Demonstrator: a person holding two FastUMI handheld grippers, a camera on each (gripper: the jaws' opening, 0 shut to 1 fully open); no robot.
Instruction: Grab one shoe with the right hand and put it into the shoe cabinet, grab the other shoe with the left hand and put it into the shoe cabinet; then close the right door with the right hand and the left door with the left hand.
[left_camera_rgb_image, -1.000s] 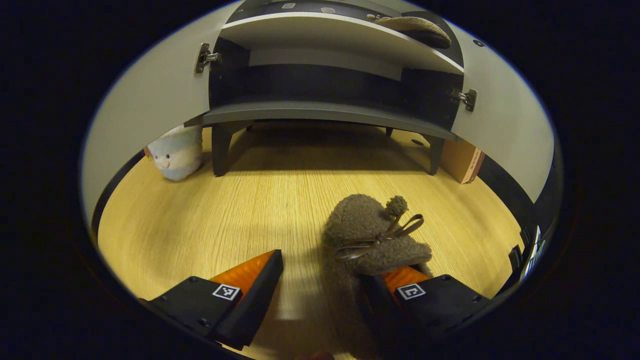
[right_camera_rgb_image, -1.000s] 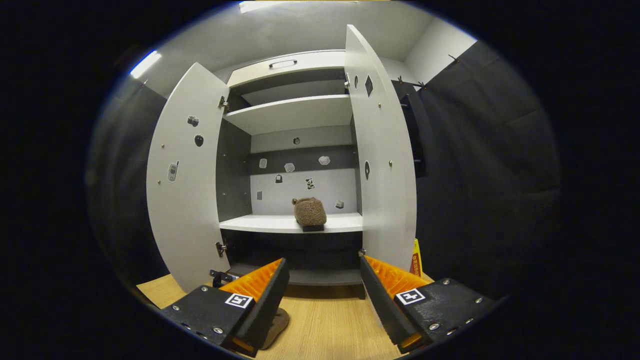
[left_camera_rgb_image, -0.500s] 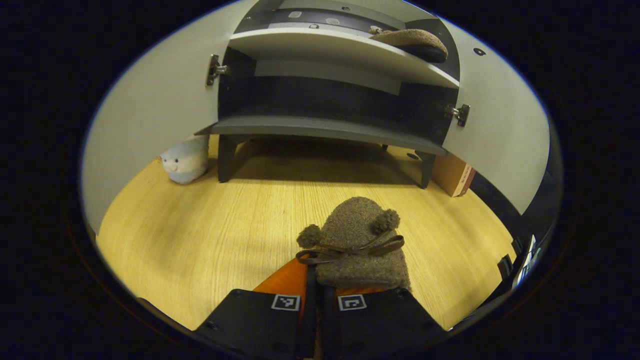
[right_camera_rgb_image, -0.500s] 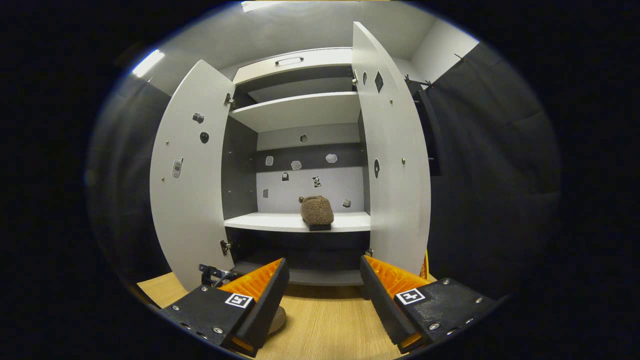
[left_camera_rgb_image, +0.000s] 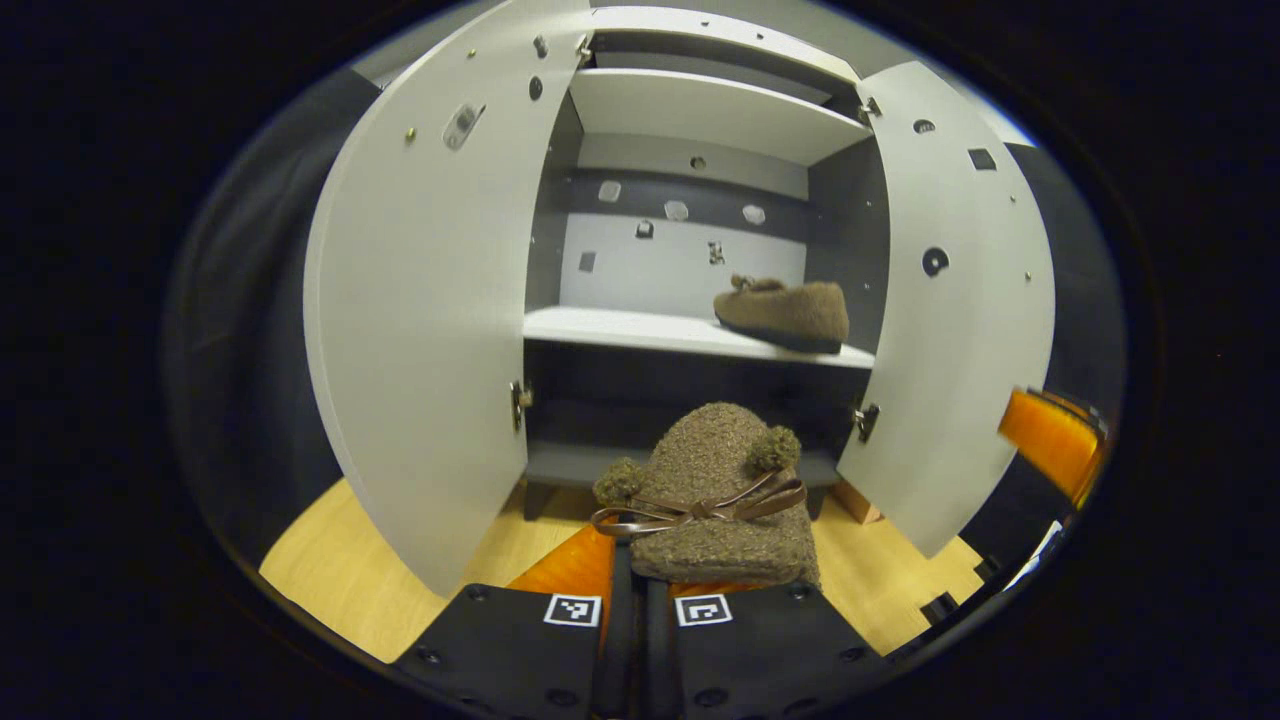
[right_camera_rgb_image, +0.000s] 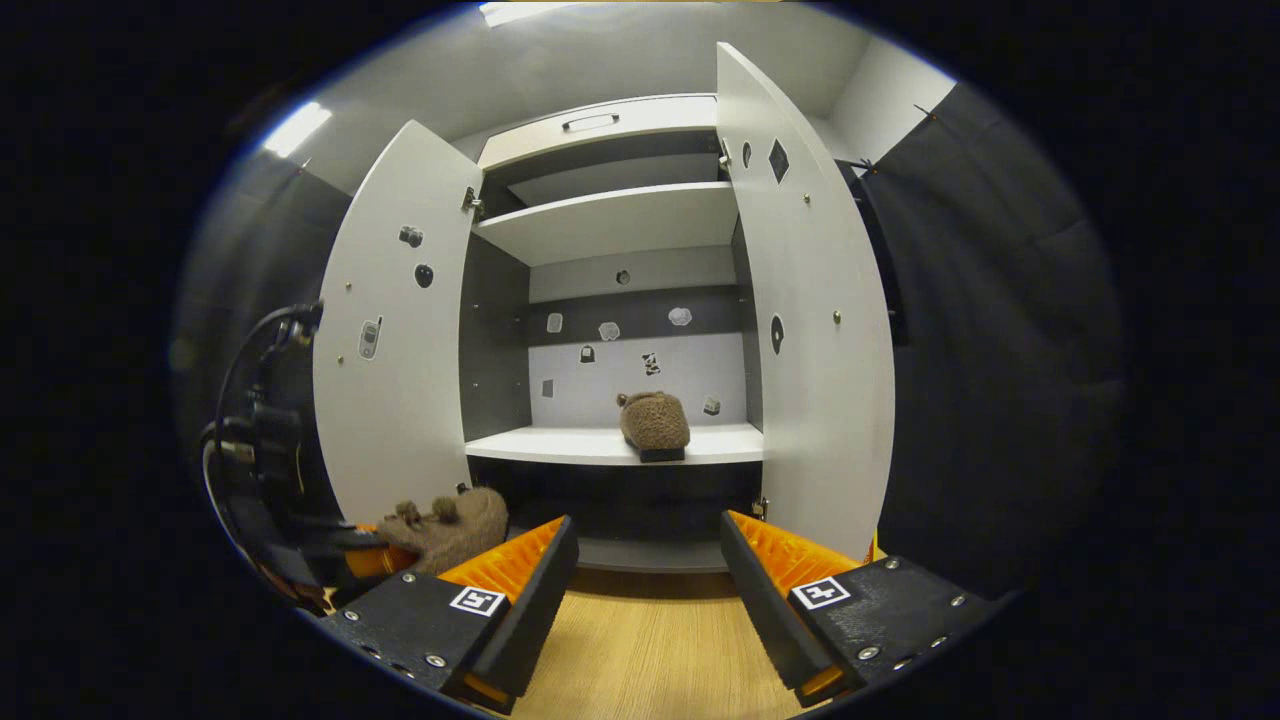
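Left gripper (left_camera_rgb_image: 632, 560), clenched on the heel of a brown shoe (left_camera_rgb_image: 715, 495) at 6 o'clock, faces the shoe cabinet (left_camera_rgb_image: 690, 100) with both doors ajar. Second shoe (left_camera_rgb_image: 783, 312) lies on the middle shelf (left_camera_rgb_image: 620, 326) toward 2 o'clock. Right gripper (right_camera_rgb_image: 648, 560) is released, holding nothing.

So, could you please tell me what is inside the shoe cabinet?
One brown shoe on the cabinet's middle shelf; the other shelves look bare, though the doors hide their ends.

Left hand-held gripper (left_camera_rgb_image: 632, 600) apparently clamps a slipper (left_camera_rgb_image: 712, 495) before the open cabinet (left_camera_rgb_image: 690, 110).
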